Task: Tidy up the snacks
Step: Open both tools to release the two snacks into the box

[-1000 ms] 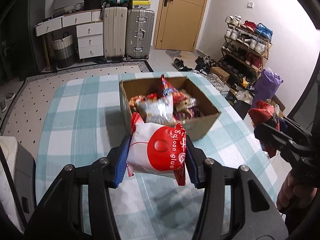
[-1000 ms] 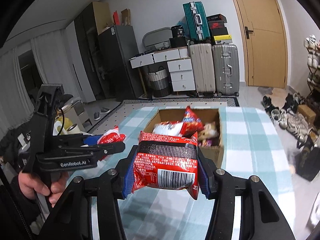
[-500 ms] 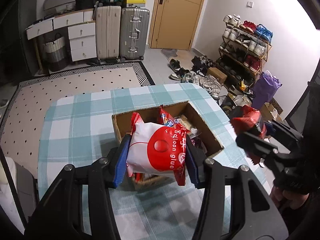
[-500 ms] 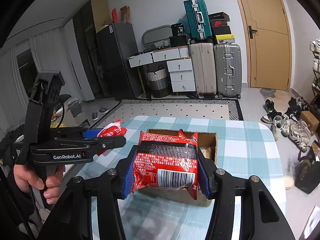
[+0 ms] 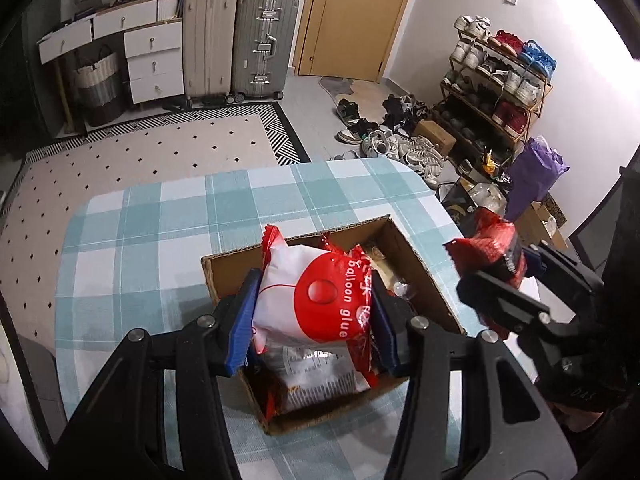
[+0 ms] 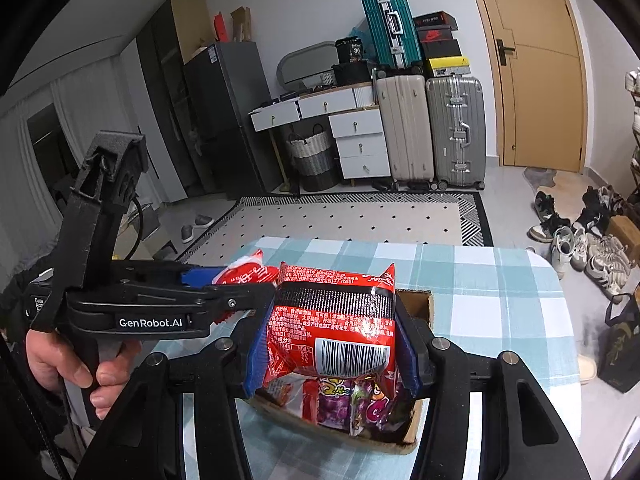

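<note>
Snack packets, one per hand-held gripper, both held above the open cardboard box [image 5: 416, 264]. Left hand-held gripper [image 5: 312, 312]: blue pads pressed against the two sides of a white-and-red packet [image 5: 316, 296] printed "balloon glue"; packet is gripped and clear of the box contents, hanging over the box's near half. Right hand-held gripper [image 6: 332, 344]: blue pads clamped on a red packet [image 6: 336, 328] with a black band and a barcode facing the camera; packet sits over the near end of the box.

Below the grippers: box rests on the counter [image 5: 160, 248], which carries a teal-and-white check cloth. Inside the box, a clear-and-white bag [image 5: 320, 376] lies under the left packet; colourful purple and red packets [image 6: 352, 396] show under the right one. Box is nearly full at the near end; far end shows some bare cardboard wall.

In the right wrist view the left device appears side-on at the left, marked "GenRobot.AI", with a bare hand [image 6: 76, 364] around its handle.

Beyond the counter: patterned rug [image 5: 160, 152] on the floor, then two upright suitcases [image 5: 240, 44], a white drawer unit [image 5: 148, 56], a wooden door [image 5: 356, 16]. Shoe rack [image 5: 496, 80] with many pairs stands at the right wall, loose shoes on the floor beside it.
</note>
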Tool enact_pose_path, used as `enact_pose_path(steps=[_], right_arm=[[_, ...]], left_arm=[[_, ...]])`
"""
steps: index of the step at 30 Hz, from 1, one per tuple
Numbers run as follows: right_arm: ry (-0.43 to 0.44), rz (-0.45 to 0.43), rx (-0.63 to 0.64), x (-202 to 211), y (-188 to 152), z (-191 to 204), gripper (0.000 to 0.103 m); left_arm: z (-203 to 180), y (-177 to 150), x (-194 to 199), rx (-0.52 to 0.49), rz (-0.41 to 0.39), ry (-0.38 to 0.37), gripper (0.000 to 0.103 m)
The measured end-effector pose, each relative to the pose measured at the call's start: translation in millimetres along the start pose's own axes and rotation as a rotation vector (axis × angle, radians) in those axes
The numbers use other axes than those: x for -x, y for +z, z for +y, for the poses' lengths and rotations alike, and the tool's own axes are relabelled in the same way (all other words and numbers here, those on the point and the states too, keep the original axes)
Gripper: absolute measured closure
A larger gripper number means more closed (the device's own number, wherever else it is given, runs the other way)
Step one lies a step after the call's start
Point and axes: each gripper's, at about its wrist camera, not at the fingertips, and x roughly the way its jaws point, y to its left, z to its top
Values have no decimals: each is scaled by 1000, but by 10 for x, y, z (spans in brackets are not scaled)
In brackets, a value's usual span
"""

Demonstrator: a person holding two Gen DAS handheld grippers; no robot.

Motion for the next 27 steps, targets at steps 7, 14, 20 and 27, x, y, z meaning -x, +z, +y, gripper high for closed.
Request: enact_pose_path(steps=[7,14,20,27], right_arm=[[-2,37,-11,-259,-66,-130,50],[-4,18,-19,-381,-208,-298,19],[-24,3,-8,-259,-306,-352,18],[-38,-34,13,-24,-301,-245,17]], left_arm=[[57,39,-358,0,49,-15,55],[110,27,-537,35,86,-16,19],[204,-63,-440,56,75,16,19],[197,-165,-178,62,31,50,19]])
